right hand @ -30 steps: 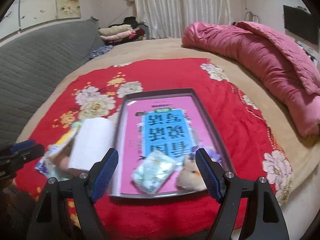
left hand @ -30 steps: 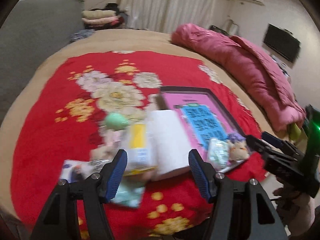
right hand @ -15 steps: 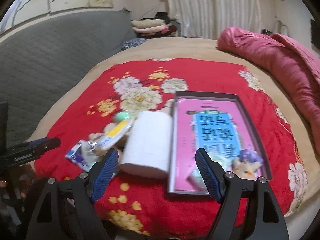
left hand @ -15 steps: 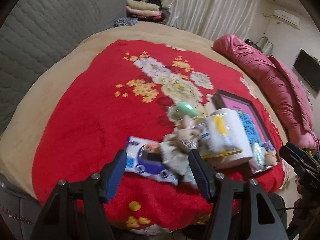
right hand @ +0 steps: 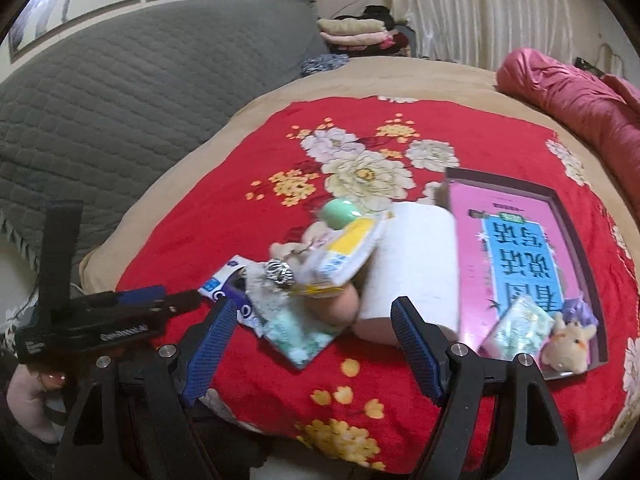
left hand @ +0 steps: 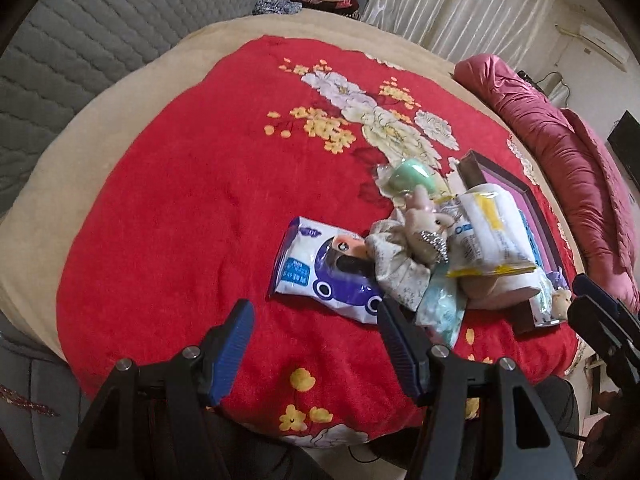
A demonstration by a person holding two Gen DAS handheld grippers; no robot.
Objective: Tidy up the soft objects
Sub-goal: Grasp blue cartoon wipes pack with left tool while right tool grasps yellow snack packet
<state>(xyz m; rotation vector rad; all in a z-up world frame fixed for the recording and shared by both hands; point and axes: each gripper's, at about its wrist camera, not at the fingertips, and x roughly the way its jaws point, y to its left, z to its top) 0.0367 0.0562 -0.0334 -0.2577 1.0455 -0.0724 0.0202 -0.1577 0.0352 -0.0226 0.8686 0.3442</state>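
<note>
A: The left gripper [left hand: 316, 344] has its jaws apart with nothing between them, hanging over bare red blanket [left hand: 192, 208] just short of the wipes pack [left hand: 320, 270].

B: And the right gripper [right hand: 312, 348]?

A: Also spread and empty. It points at the pile: a teal packet [right hand: 298, 334] lies nearest its pads, with the paper roll [right hand: 416, 264] beyond.

B: So nothing is held. Where do the soft things sit?

A: Most are heaped just left of the tray [right hand: 576, 216]. A yellow-striped packet [left hand: 486, 236] leans on the roll, a plush bunny [left hand: 426, 228] lies on a floral cloth [left hand: 394, 268], and a green ball [left hand: 408, 174] sits behind them. Two items are already in the tray's near corner: a small plush [right hand: 568, 344] and a pale packet [right hand: 520, 328].

B: Which step is this, then?

A: It looks like an approach between picks; sorting is started but most of the pile remains.

B: What does the next move call for?

A: Probably choosing one item at the heap's edge. The wipes pack lies flat and clear on its left side, so the left gripper could come down on it and close across its width. The overlapped pieces would likely drag their neighbours.
</note>
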